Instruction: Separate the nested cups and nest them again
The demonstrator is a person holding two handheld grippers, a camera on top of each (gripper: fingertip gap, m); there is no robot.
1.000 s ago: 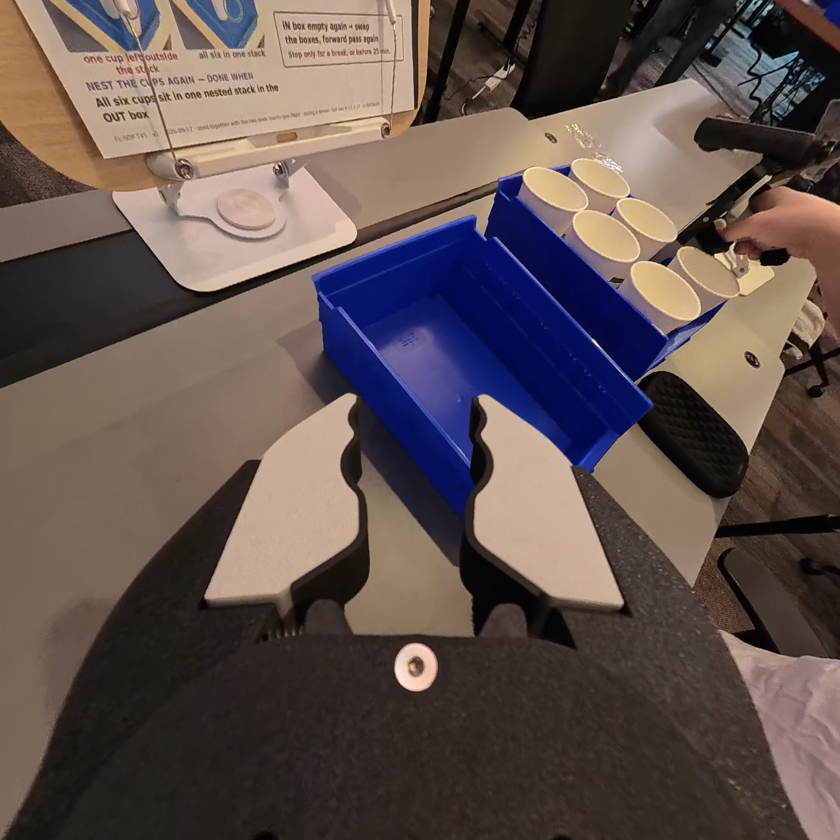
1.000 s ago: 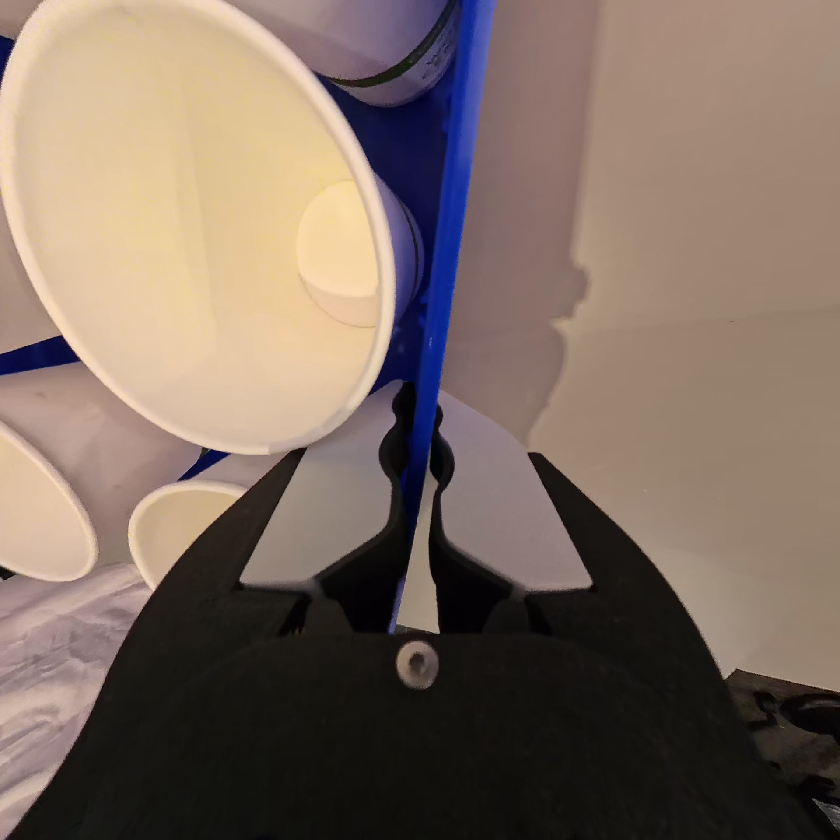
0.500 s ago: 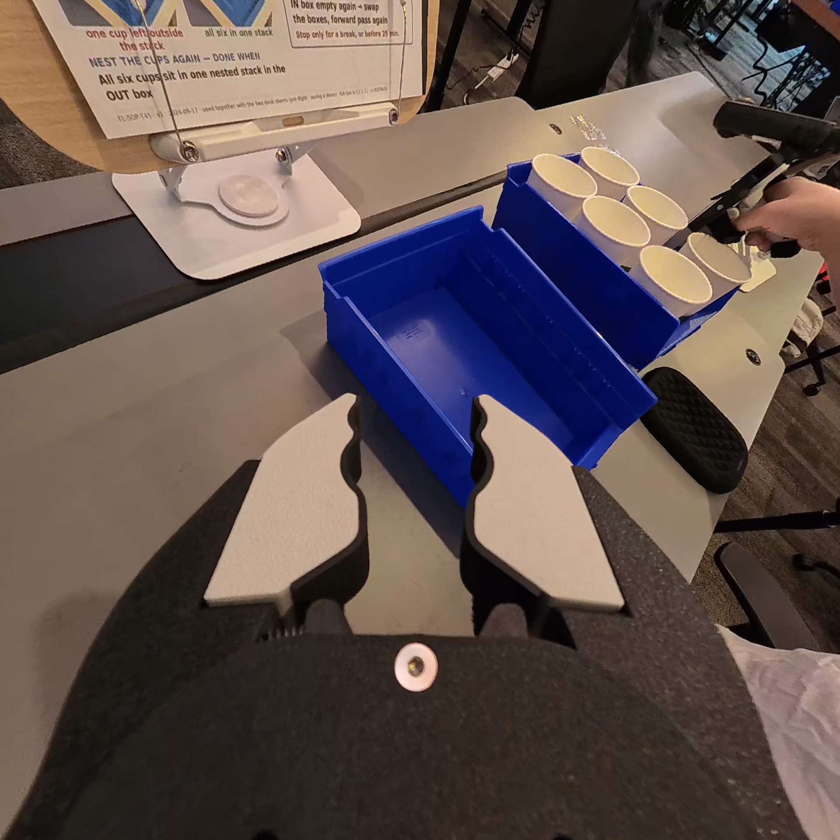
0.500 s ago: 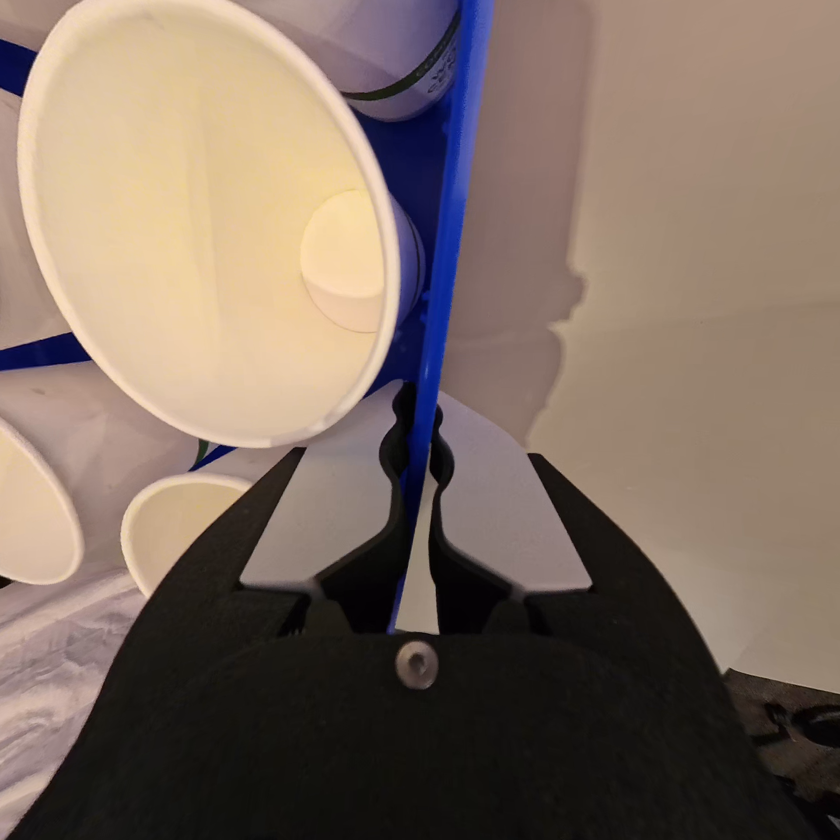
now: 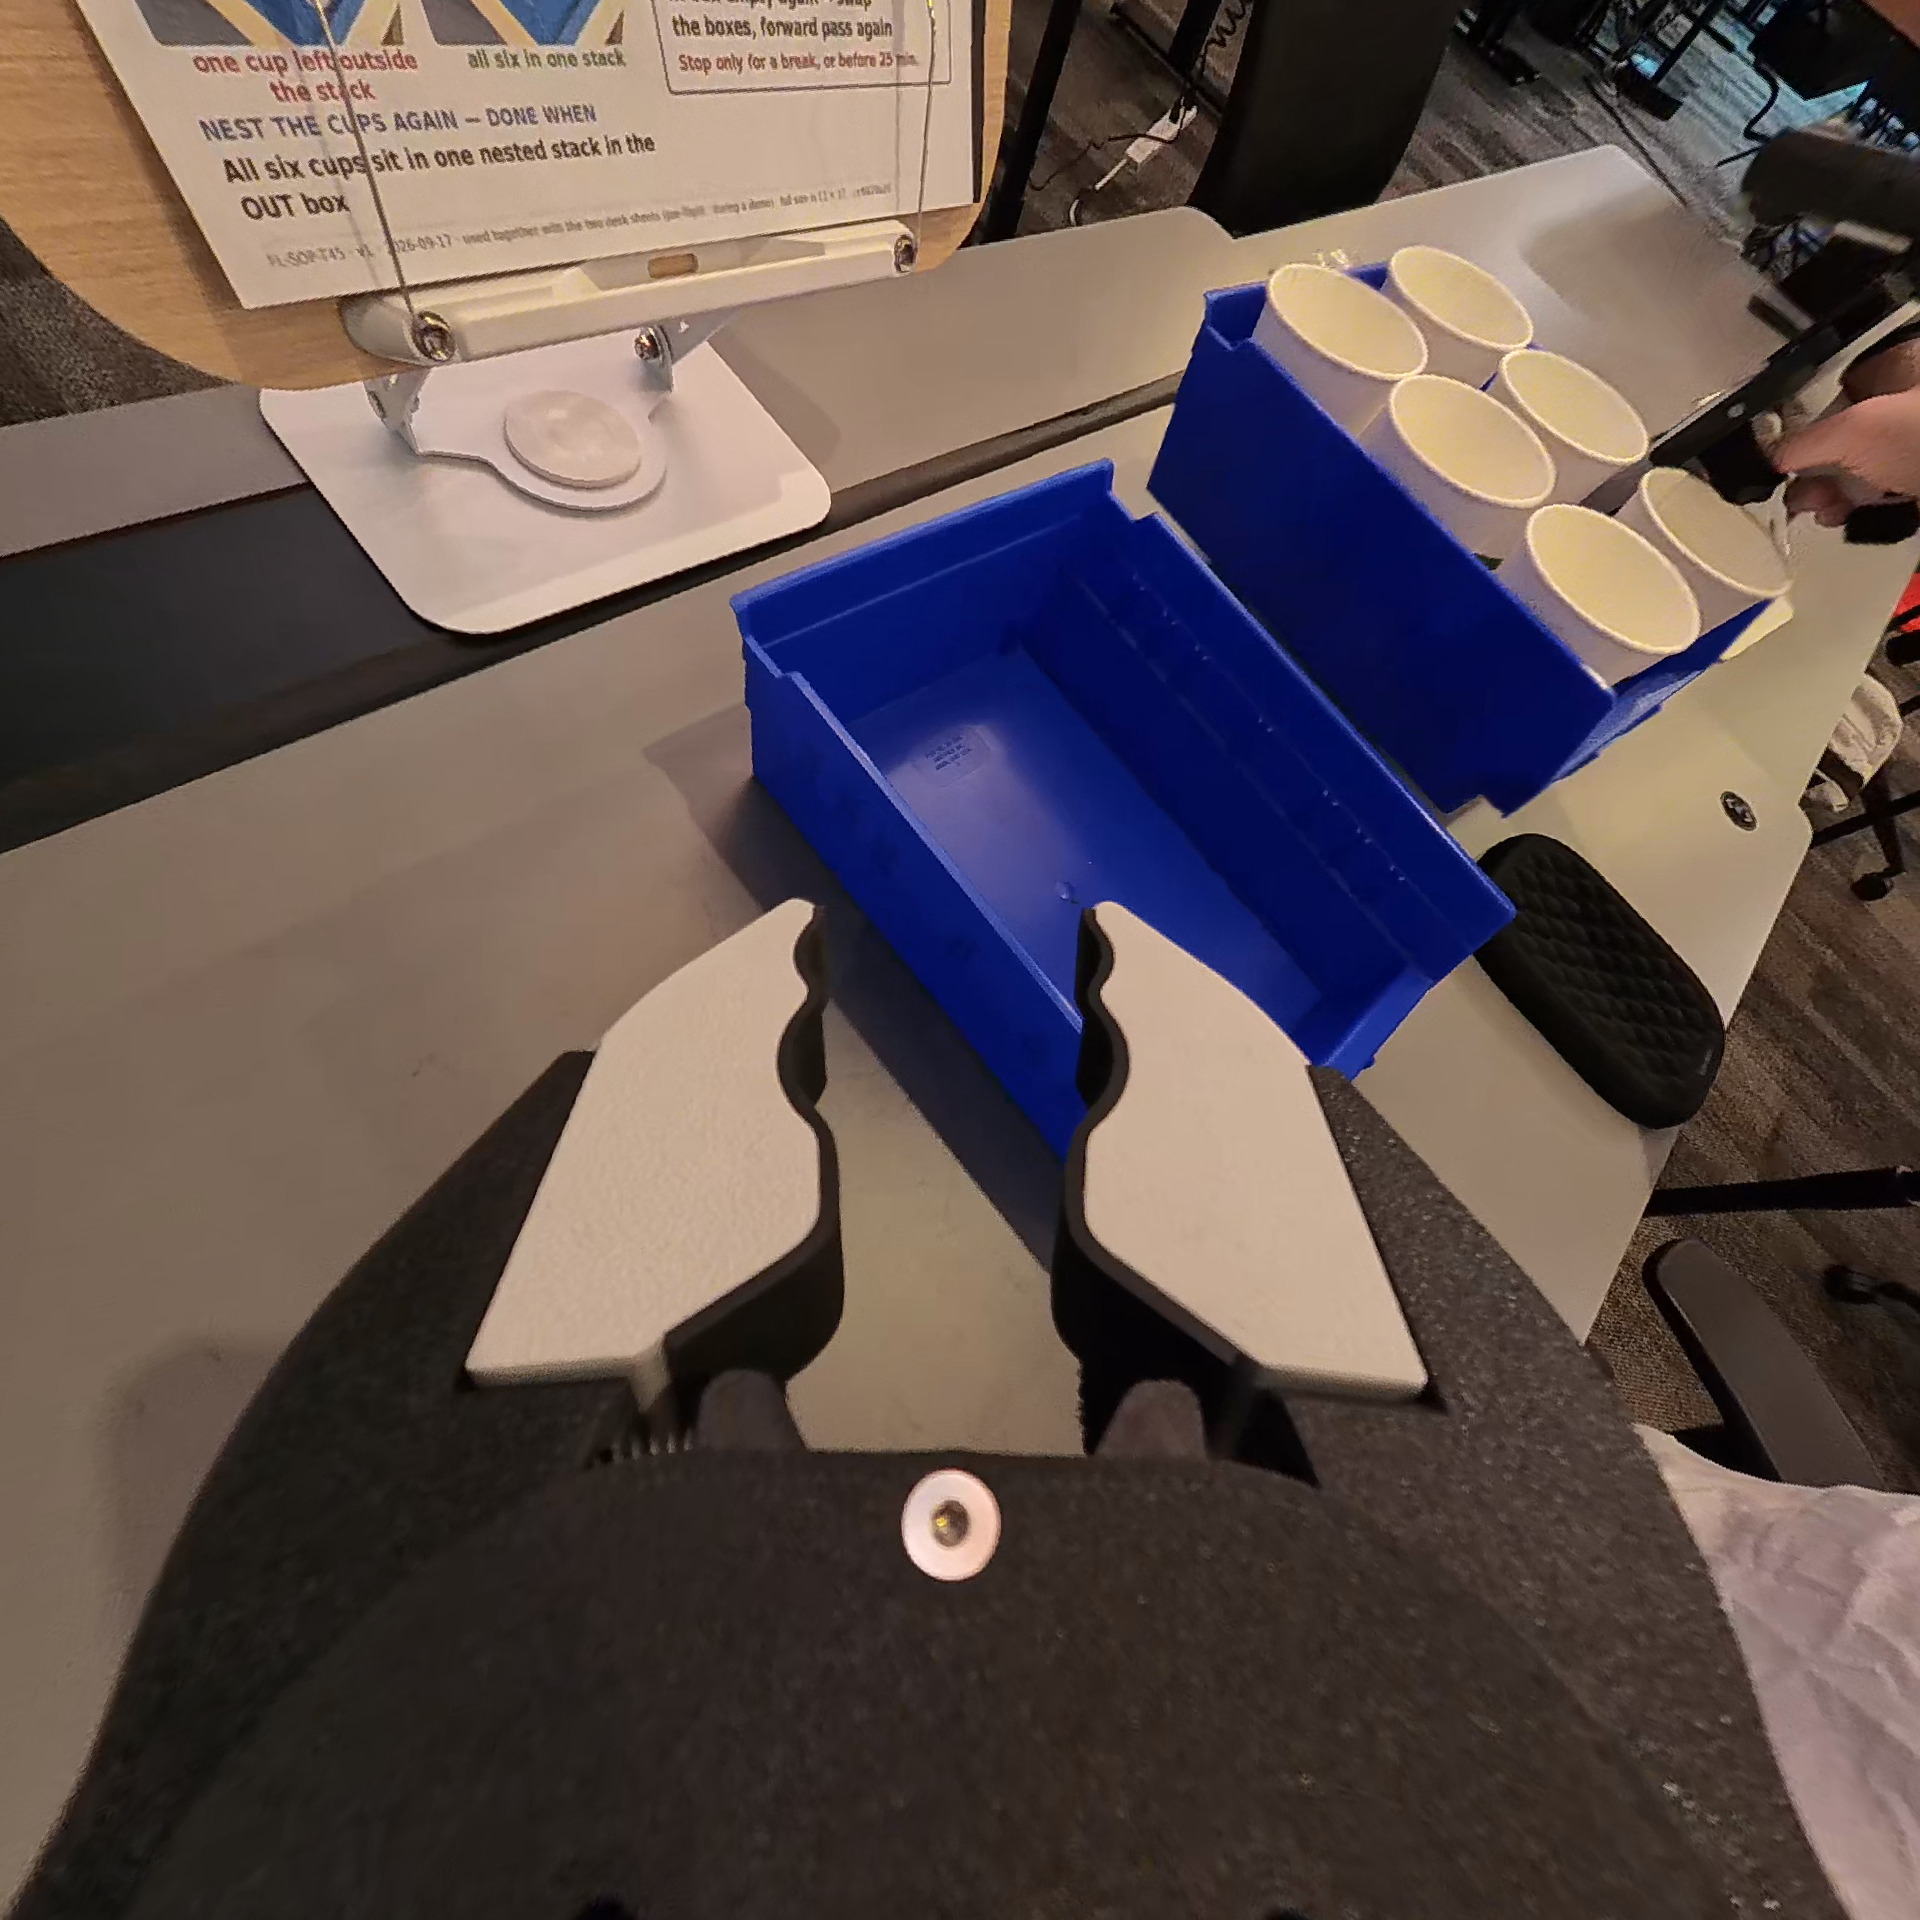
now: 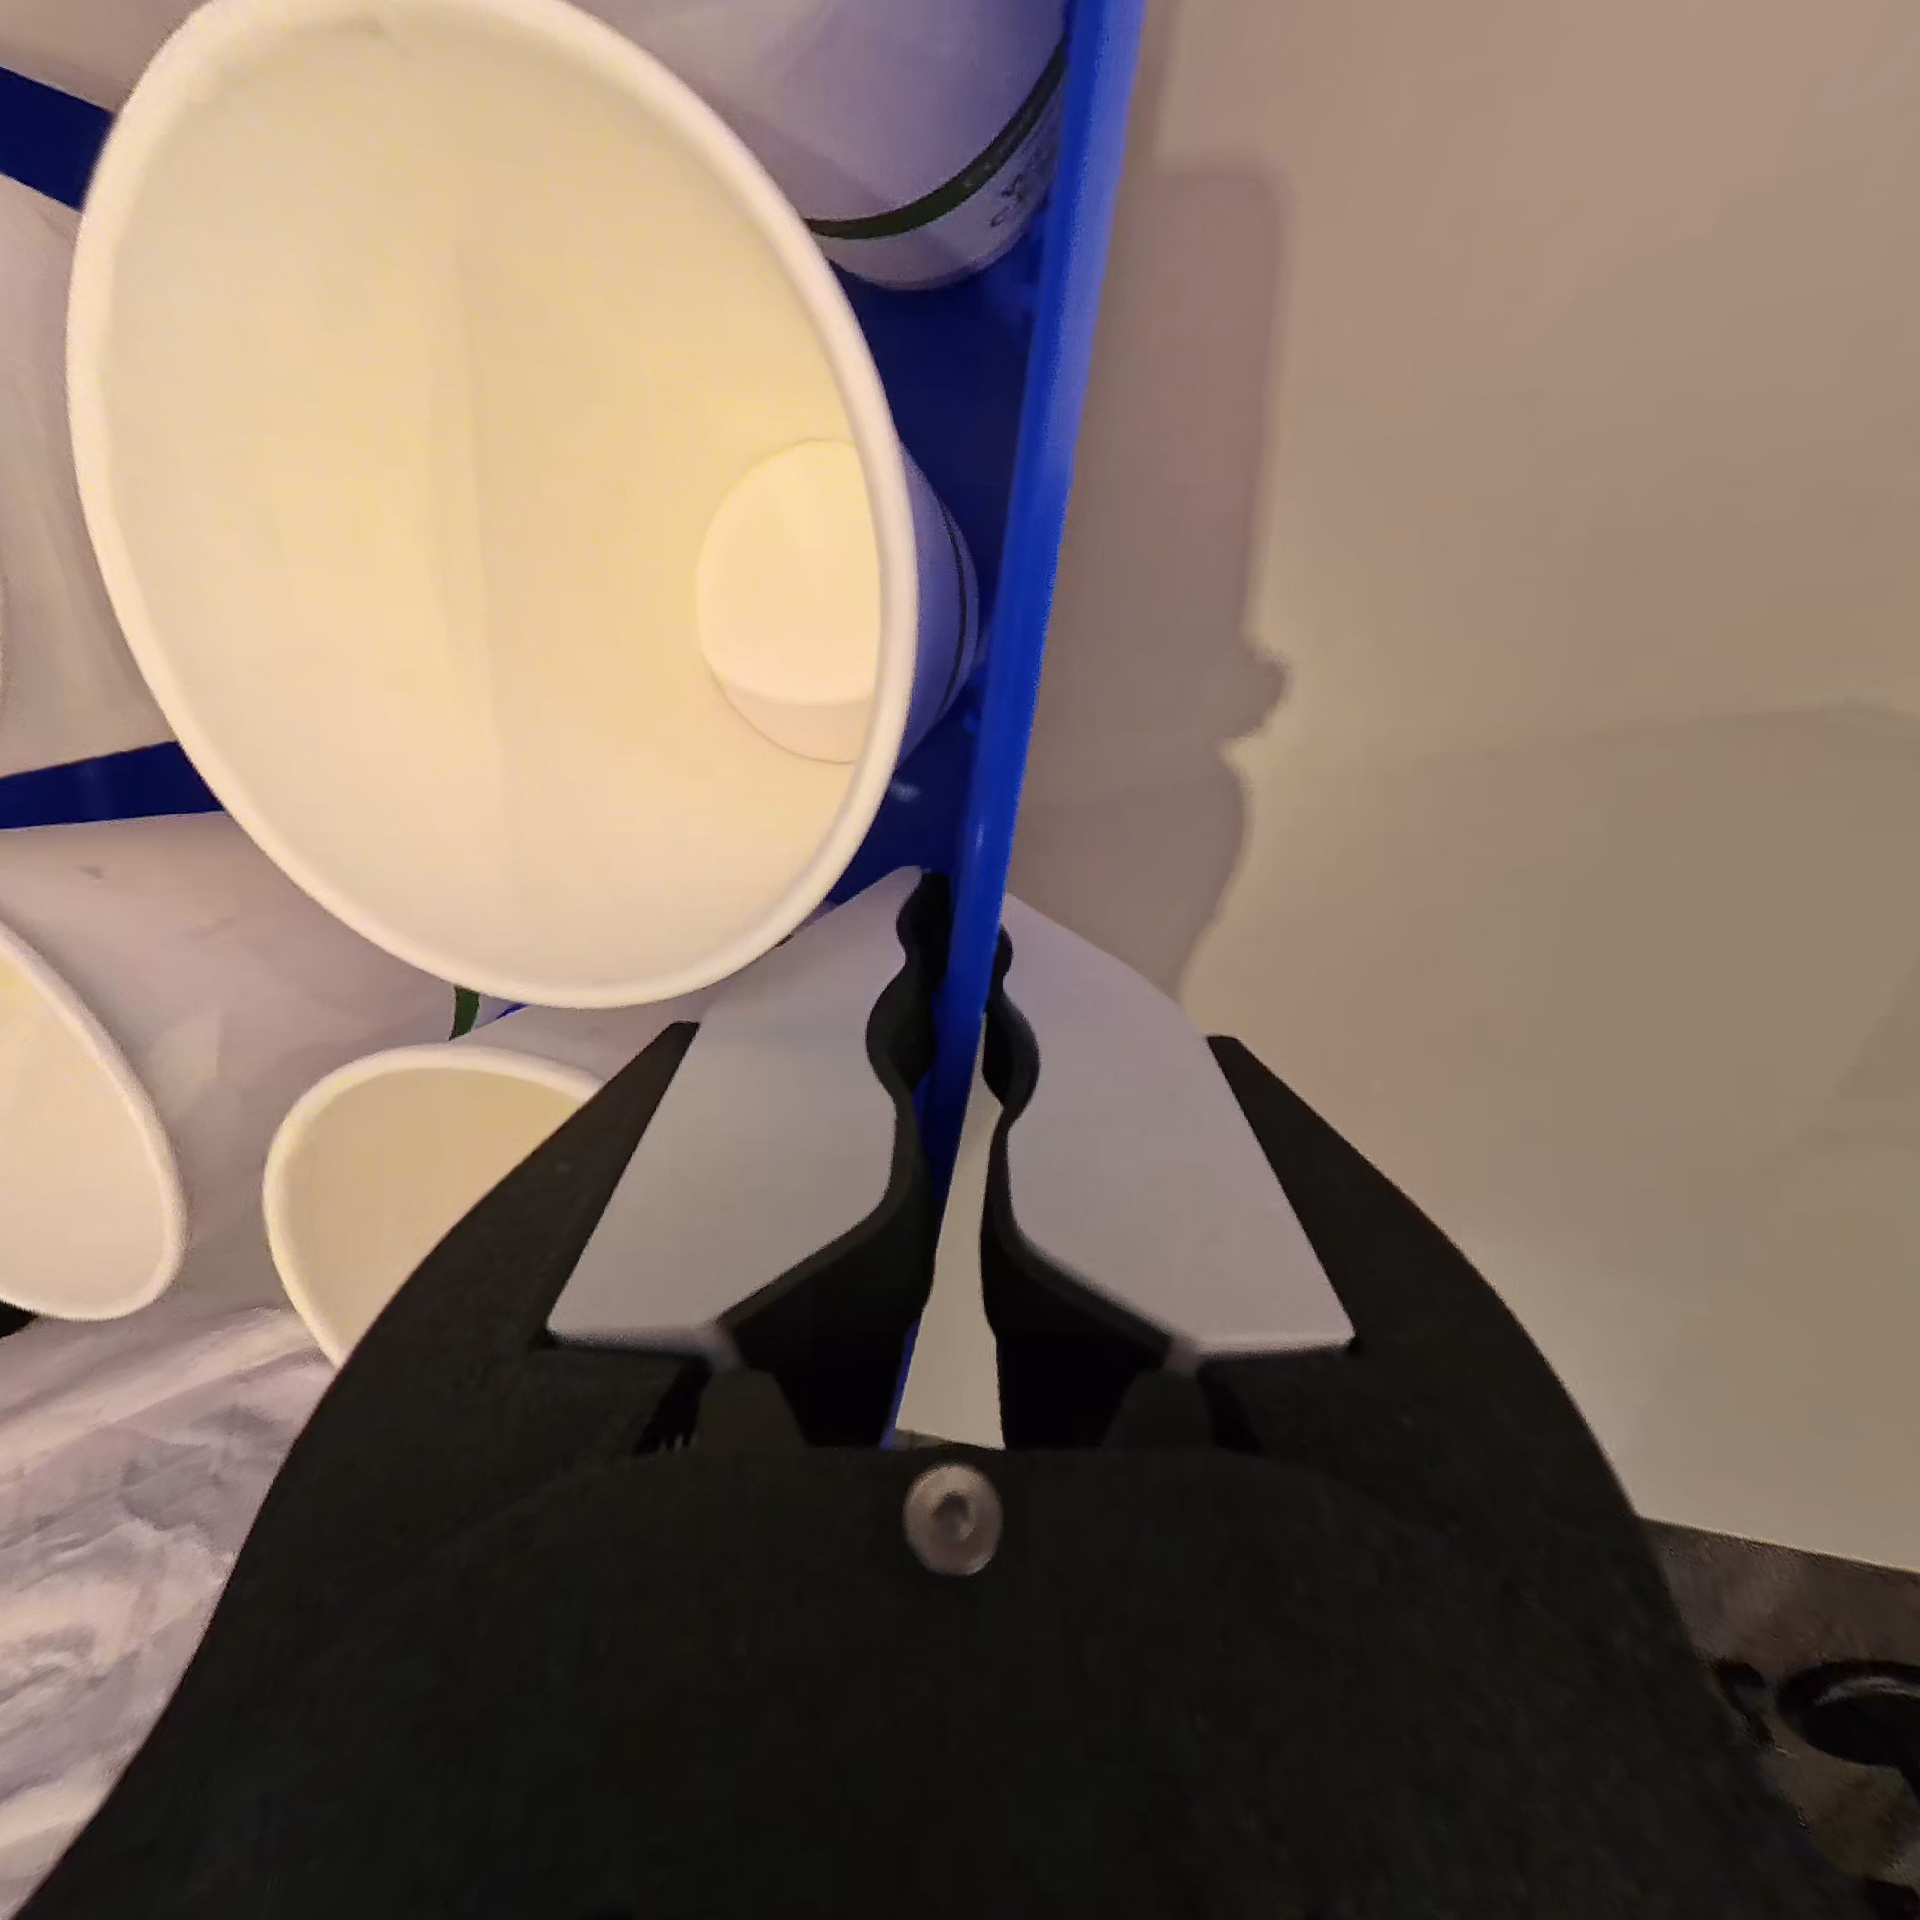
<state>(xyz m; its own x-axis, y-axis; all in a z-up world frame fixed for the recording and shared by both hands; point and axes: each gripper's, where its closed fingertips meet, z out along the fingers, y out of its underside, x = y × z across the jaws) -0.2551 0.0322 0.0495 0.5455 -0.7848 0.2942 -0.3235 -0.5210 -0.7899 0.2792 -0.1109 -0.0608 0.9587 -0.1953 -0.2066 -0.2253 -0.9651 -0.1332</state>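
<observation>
My right gripper (image 6: 951,977) is pinched on the thin side wall of the far blue bin (image 5: 1340,582), which holds six separate paper cups (image 5: 1465,447) standing upright. My left gripper (image 5: 945,997) hangs spread and empty beside the empty blue bin (image 5: 1039,977). The cups are rightward and ahead of it; the right is nearer.

The grey table (image 5: 312,987) is being looked down on from well above by the left wrist view, facing forward and rightward across both blue bins. The far bin's wall (image 6: 1023,582) is being viewed from very close by the right wrist view. The cup-filled bin (image 5: 1351,582) is being shared by both.
</observation>
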